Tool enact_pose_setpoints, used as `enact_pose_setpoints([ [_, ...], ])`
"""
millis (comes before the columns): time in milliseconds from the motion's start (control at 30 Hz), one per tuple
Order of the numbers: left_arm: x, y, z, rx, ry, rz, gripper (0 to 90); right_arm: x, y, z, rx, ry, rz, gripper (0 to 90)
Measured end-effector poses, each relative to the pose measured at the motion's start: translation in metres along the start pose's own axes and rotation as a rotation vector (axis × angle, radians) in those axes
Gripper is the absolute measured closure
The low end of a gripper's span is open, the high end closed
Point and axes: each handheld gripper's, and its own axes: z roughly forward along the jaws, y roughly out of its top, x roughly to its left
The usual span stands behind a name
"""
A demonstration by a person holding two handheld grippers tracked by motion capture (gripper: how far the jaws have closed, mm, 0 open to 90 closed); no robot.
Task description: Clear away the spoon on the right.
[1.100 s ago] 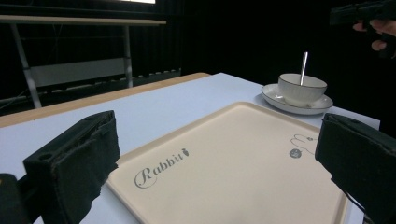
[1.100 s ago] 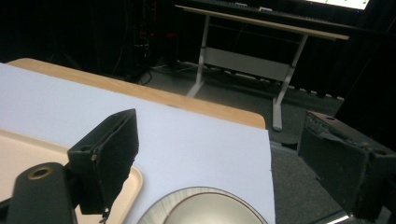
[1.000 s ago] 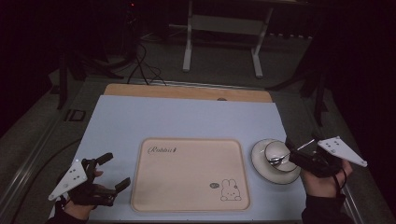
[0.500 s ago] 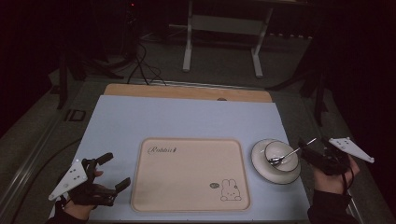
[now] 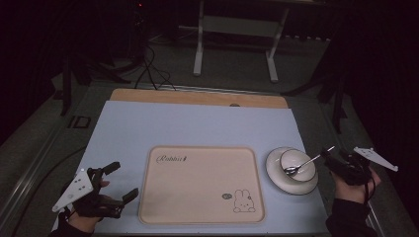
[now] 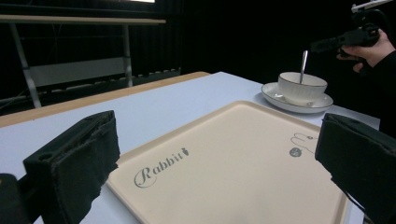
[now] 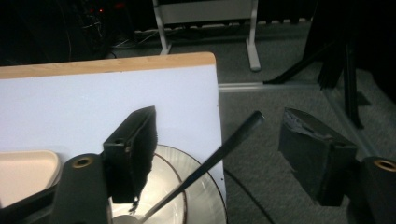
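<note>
Cream tray [image 5: 200, 183]: centre of the table [image 5: 197, 123], script "Rabbit" [image 5: 172, 159] at one corner, rabbit drawing [image 5: 243, 201] at the opposite corner. Spoon [image 5: 302, 164]: bowl end in the white cup [image 5: 297, 165] on its saucer [image 5: 276, 174], just right of the tray; handle leaning toward the right tool [image 5: 332, 159]. Right tool: jaws apart, just been closing, handle between them, untouched. Left tool [image 5: 120, 181]: wide, empty, left of the tray.
</note>
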Motion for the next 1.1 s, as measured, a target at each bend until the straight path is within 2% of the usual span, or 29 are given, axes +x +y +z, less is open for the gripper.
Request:
enact_pose_setpoints([
  [67,0.000,0.000,0.000,0.001,-0.002,0.001,0.0,-0.004,-0.001,0.004,0.007,0.003,0.018,29.3],
  [167,0.000,0.000,0.000,0.002,-0.003,0.001,0.0,-0.010,-0.003,0.009,0.015,0.025,0.076,31.2],
  [233,0.000,0.000,0.000,0.002,-0.002,0.002,0.0,-0.011,-0.004,0.010,0.014,0.030,0.092,31.8],
  [333,0.000,0.000,0.001,0.004,-0.007,0.002,0.0,-0.018,-0.005,0.017,0.023,0.050,0.145,34.2],
  [433,0.000,0.000,0.001,0.004,-0.010,0.001,0.0,-0.022,-0.005,0.021,0.022,0.062,0.174,35.2],
  [500,-0.001,0.000,0.001,0.004,-0.009,0.002,0.0,-0.022,-0.005,0.022,0.021,0.063,0.176,35.1],
  [533,-0.001,0.000,0.001,0.003,-0.010,0.002,0.0,-0.026,-0.005,0.025,0.023,0.082,0.219,35.2],
  [600,-0.001,0.000,0.001,0.004,-0.008,0.003,0.0,-0.029,-0.006,0.027,0.023,0.104,0.249,37.1],
  [633,-0.001,0.000,0.001,0.004,-0.008,0.003,0.0,-0.029,-0.006,0.027,0.023,0.104,0.249,37.1],
  [667,0.000,0.000,0.001,0.003,-0.009,0.001,0.0,-0.033,-0.007,0.030,0.026,0.117,0.279,39.2],
  [800,-0.001,0.000,0.001,0.006,-0.012,0.001,0.0,-0.039,-0.009,0.034,0.036,0.153,0.331,46.3],
  [833,-0.001,0.000,0.001,0.006,-0.012,0.001,0.0,-0.039,-0.009,0.034,0.036,0.153,0.331,46.3],
  [867,0.000,0.000,0.001,0.007,-0.013,0.001,0.0,-0.043,-0.011,0.036,0.038,0.190,0.371,49.2],
  [1000,0.000,0.000,0.002,0.007,-0.016,0.000,0.0,-0.051,-0.015,0.038,0.034,0.244,0.438,58.6],
  [1033,0.000,0.000,0.002,0.007,-0.016,0.000,0.0,-0.051,-0.015,0.038,0.034,0.244,0.438,58.6],
  [1100,-0.001,0.000,0.002,0.010,-0.019,0.001,0.0,-0.056,-0.017,0.040,0.031,0.266,0.468,64.8],
])
